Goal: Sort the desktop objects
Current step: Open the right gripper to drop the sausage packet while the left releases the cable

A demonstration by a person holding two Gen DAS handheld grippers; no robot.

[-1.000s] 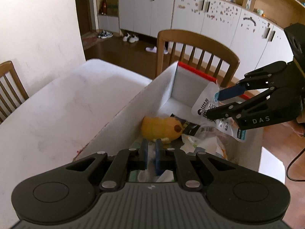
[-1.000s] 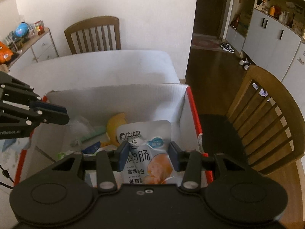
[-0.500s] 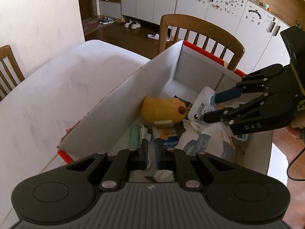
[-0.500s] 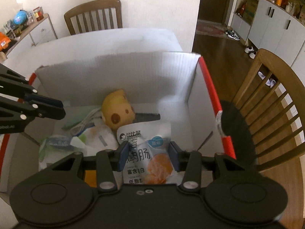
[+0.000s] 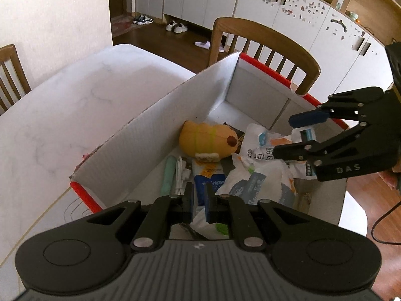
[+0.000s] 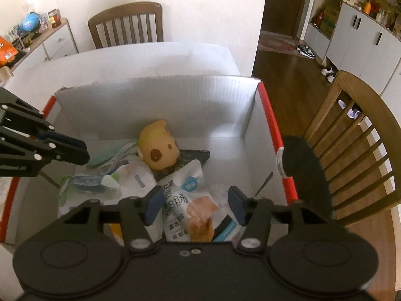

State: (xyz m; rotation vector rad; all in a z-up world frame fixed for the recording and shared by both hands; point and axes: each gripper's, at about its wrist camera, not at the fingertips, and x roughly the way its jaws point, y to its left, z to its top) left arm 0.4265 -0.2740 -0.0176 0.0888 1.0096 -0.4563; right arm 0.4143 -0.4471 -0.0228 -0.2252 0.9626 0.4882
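Two claws over your box [image 6: 155, 95], your right claw [image 6: 194, 204] spread wide above the snack pouch [image 6: 185, 200], left claw [image 5: 199, 200] pinched narrow, holding nothing, yellow plush [image 6: 159, 148] near the far wall.

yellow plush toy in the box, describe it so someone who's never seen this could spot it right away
Find the white cardboard box with red edges on the white table. Amid the packets inside, near the far wall, lies the plush toy. It is the only rounded, soft yellow thing there, with dark brown spots, while its neighbours are flat snack bags.
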